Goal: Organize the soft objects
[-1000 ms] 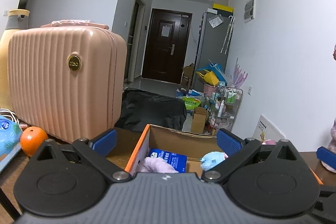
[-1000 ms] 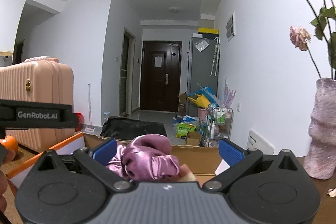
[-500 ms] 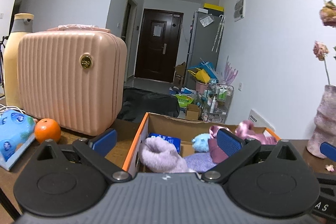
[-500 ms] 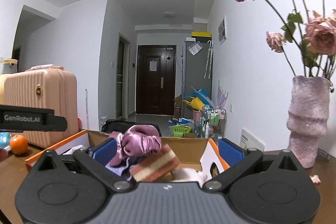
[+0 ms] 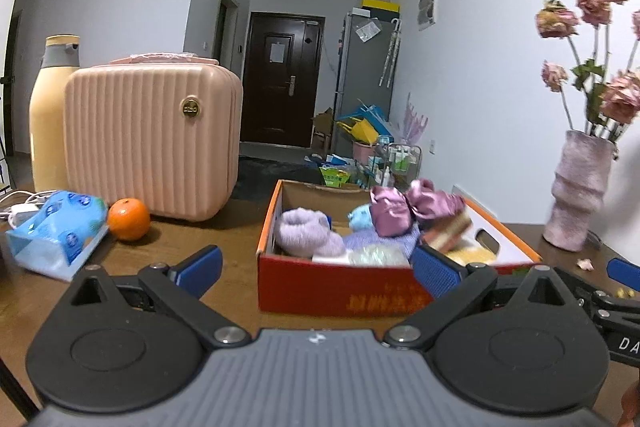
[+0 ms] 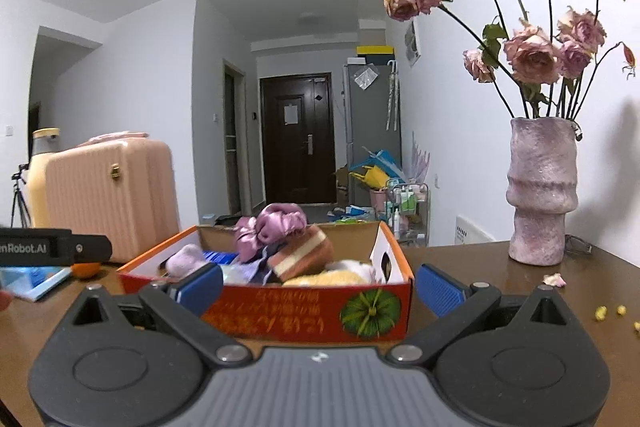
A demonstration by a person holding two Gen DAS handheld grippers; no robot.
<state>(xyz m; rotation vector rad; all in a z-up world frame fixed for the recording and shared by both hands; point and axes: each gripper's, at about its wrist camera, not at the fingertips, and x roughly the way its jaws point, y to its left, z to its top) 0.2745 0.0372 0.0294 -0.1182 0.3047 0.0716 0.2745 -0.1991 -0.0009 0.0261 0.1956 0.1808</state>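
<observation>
An orange cardboard box (image 5: 340, 291) (image 6: 280, 311) stands on the brown table, filled with soft things: a lilac fuzzy sock (image 5: 306, 233) (image 6: 186, 259), a purple satin scrunchie (image 5: 404, 207) (image 6: 276, 225), a brown and cream striped piece (image 6: 302, 255) (image 5: 448, 227) and a yellow plush (image 6: 324, 279). My left gripper (image 5: 316, 267) is open and empty, held just in front of the box. My right gripper (image 6: 318, 285) is open and empty, also in front of the box.
A pink ribbed case (image 5: 152, 143) and a cream bottle (image 5: 50, 115) stand at the back left. An orange (image 5: 128, 219) and a blue tissue pack (image 5: 56, 233) lie left of the box. A pink vase with dried roses (image 6: 542, 191) stands right.
Both grippers have pulled back and away from the box. The whole box and more of the table now show. The scrunchie stays in the box.
</observation>
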